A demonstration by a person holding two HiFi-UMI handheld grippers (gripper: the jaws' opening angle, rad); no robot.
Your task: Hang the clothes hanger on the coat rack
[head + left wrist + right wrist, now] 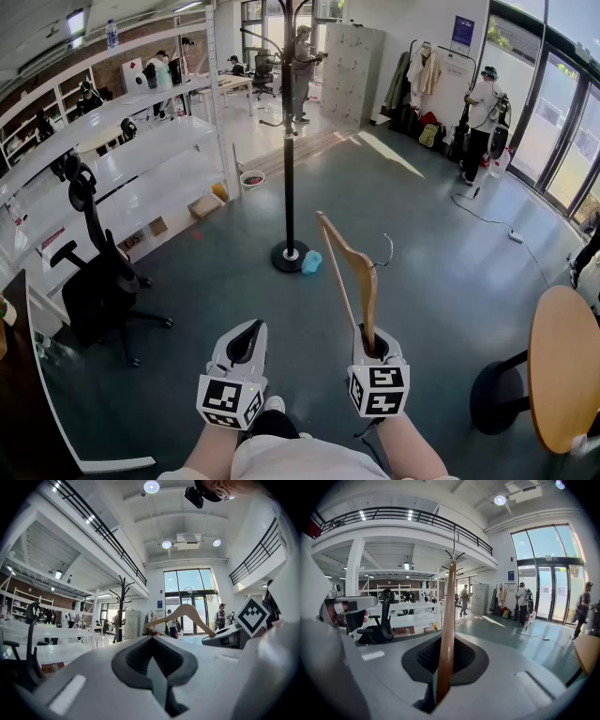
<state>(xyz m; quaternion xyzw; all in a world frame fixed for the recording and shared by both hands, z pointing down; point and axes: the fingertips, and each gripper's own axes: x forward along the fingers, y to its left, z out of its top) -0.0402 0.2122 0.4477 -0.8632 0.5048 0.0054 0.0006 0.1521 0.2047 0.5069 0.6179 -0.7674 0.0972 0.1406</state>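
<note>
Right gripper view shows the right gripper (439, 674) pinching one end of the wooden clothes hanger (447, 616). The pads are pressed against the wood and the arm of the hanger runs straight up out of the jaws. From the head view I see the same grip. The right gripper (369, 339) holds the low end of the hanger (360, 270), which rises away from me with its metal hook (386, 251) curling off to the right near the top.

My left gripper (249, 334) sits just beside the right one, at about the same height. In the left gripper view its jaws (156, 679) are drawn together with nothing between them. Past them I can see the hanger (186, 611) off to the right.

The hanger is in the air, well apart from the coat rack (289, 141). The rack stands further out on the grey-green floor (422, 216), a dark pole on a round base, with a small blue object (311, 262) just beside the base. The left gripper view shows the rack's forked top (121, 585) bare.

To the left there is a black office chair (94, 277) in front of long white shelves (141, 164). A round wooden table (564, 366) sits at my right edge. A person (484, 112) stands far off by the glass doors.
</note>
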